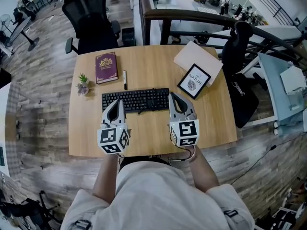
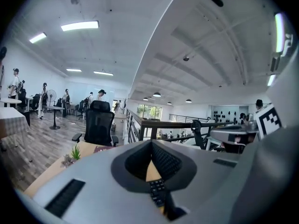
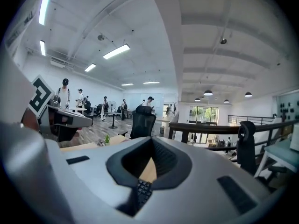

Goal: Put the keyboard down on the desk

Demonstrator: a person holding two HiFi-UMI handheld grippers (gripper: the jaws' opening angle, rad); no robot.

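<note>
The keyboard (image 1: 139, 98) lies flat on the surface (image 1: 86, 134), long axis crosswise, the left tool (image 1: 117, 101) hovering above its near left corner and the right tool (image 1: 171, 95) above its right end, equally near, both with jaws together, gripping nothing.

On my feed a maroon book (image 1: 106, 67) lies flat at the far left, with a pen (image 1: 125, 79) just to its right and a small potted plant (image 1: 83, 84) near its lower left corner. Over on the right I see a framed card (image 1: 194, 81) overlapping the near edge of a beige folder (image 1: 197, 56). Beyond them stands a black office chair (image 1: 91, 20), and a dark railing (image 1: 192, 16) runs off to its right.
</note>
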